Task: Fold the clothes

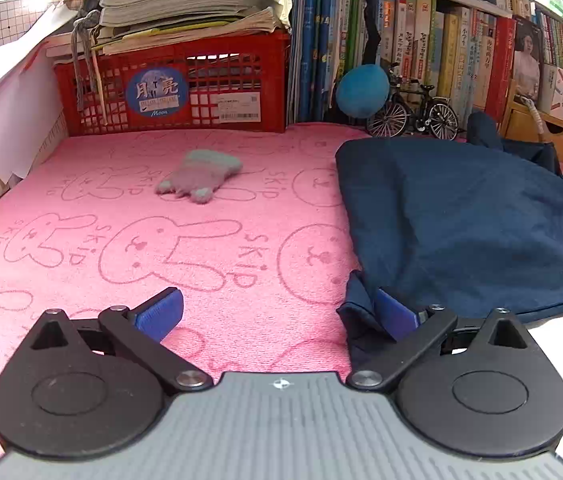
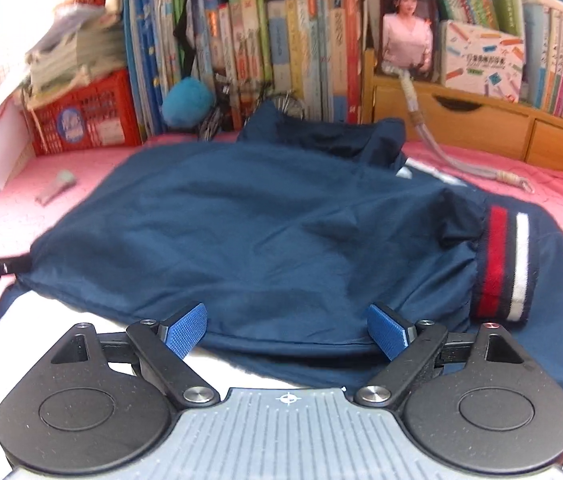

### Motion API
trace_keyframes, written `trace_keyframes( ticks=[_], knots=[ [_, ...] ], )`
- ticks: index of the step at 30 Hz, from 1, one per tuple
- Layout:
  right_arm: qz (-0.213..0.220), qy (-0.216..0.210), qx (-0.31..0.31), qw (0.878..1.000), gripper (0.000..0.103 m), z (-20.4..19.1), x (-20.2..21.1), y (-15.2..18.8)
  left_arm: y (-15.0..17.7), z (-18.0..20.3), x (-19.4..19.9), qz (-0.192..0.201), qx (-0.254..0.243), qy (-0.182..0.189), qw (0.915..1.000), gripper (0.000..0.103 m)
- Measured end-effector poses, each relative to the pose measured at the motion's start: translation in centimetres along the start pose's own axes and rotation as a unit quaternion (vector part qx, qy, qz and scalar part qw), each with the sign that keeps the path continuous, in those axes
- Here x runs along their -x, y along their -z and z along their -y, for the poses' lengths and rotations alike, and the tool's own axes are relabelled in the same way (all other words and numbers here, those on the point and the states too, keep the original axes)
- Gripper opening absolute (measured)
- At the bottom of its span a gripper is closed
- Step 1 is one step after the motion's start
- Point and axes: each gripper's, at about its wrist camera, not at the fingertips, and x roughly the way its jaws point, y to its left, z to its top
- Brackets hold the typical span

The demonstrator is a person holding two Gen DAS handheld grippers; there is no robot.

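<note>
Navy jacket (image 2: 265, 232) lies spread on the pink bunny-print towel (image 1: 121, 216), on the right side of the surface in the left wrist view; its near left corner is bunched up next to the left gripper's right pad. Left gripper (image 1: 277, 312) sits low over the towel w/ jaws wide apart, nothing between the pads; the right blue pad (image 1: 395, 314) touches the jacket's corner fabric, the left pad is over bare towel. Right gripper (image 2: 286, 330) is at the jacket's near hem, jaws also spread wide, not clamping anything; both pads sit over navy cloth. A cuff w/ red, white & navy stripes (image 2: 503, 264) lies on the jacket's right side. Right wrist view is a bit blurred. Small grey sock (image 1: 199, 176) lies alone on the towel, far left of the jacket, apart from it. At the far edge: red crate (image 1: 173, 84) stacked w/ papers, row of books (image 1: 441, 44), blue plush ball (image 1: 361, 90) beside a mini bicycle (image 1: 411, 114), wooden drawers (image 2: 481, 124) far right.
</note>
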Motion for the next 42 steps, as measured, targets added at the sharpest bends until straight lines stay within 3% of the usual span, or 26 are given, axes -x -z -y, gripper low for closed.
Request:
trace_keyframes(
  ticks=[2, 6, 8, 11, 14, 19, 22, 24, 27, 29, 31, 32, 35, 38, 41, 42],
  knots=[
    [0.006, 0.012, 0.003, 1.0, 0.089, 1.0, -0.2, -0.2, -0.3, 0.1, 0.3, 0.006, -0.007, -0.015, 0.9998, 0.102],
    [-0.008, 0.067, 0.008, 0.998, 0.086, 4.1, -0.9, 0.3, -0.5, -0.3, -0.6, -0.006, -0.035, -0.113, 0.993, 0.102],
    [-0.006, 0.077, -0.005, 0.997, 0.086, 5.3, -0.6, 0.6, -0.5, -0.9, -0.9, -0.005, -0.029, -0.138, 0.99, 0.099],
    [0.02, 0.036, -0.047, 0.998, 0.087, 6.7, 0.6, 0.6, -1.1, -0.2, 0.5, 0.049, -0.008, -0.093, 0.9944, 0.099],
    [0.054, -0.029, -0.087, 0.994, 0.088, 7.6, 1.6, 0.0, -2.5, 2.9, 1.3, 0.088, -0.038, -0.049, 0.9942, 0.099],
    [0.065, 0.012, -0.081, 0.995, 0.088, 6.5, 0.7, -1.3, -3.8, 9.8, -0.6, 0.109, -0.104, 0.001, 0.9886, 0.1],
    [0.06, 0.021, -0.058, 0.996, 0.088, 5.6, 0.3, -1.4, -3.3, 12.6, -3.2, 0.092, -0.153, -0.027, 0.9835, 0.1],
    [0.059, 0.046, -0.025, 0.997, 0.088, 5.1, 0.0, -1.2, -2.7, 12.4, -4.8, 0.071, -0.179, -0.055, 0.9797, 0.1],
    [0.039, 0.114, 0.039, 0.992, 0.088, 5.2, -0.8, -0.4, -3.0, 9.7, -5.7, 0.033, -0.15, -0.078, 0.985, 0.1],
    [0.014, 0.162, 0.071, 0.984, 0.088, 6.0, -1.7, 0.5, -2.9, 7.8, -6.2, 0.02, -0.151, -0.087, 0.9846, 0.101],
    [0.007, 0.184, 0.081, 0.98, 0.09, 6.8, -1.8, 1.2, -3.1, 7.0, -6.1, 0.018, -0.154, -0.099, 0.9829, 0.102],
    [0.005, 0.181, 0.069, 0.981, 0.09, 7.3, -1.5, 1.2, -3.2, 6.6, -6.1, 0.018, -0.155, -0.106, 0.982, 0.101],
    [0.024, 0.145, 0.014, 0.989, 0.09, 8.2, 0.0, 0.6, -4.3, 7.6, -4.7, 0.063, -0.145, -0.138, 0.9778, 0.092],
    [0.062, 0.1, -0.015, 0.993, 0.09, 7.6, 0.8, -0.8, -5.8, 9.5, -3.3, 0.11, -0.107, -0.074, 0.9854, 0.093],
    [0.095, 0.048, -0.018, 0.994, 0.09, 5.9, -0.2, -2.9, -6.6, 12.7, -4.4, 0.117, -0.107, -0.023, 0.9871, 0.092],
    [0.096, 0.031, -0.023, 0.995, 0.089, 5.4, -1.0, -3.6, -6.7, 13.7, -5.3, 0.115, -0.112, -0.015, 0.987, 0.078]
  ],
)
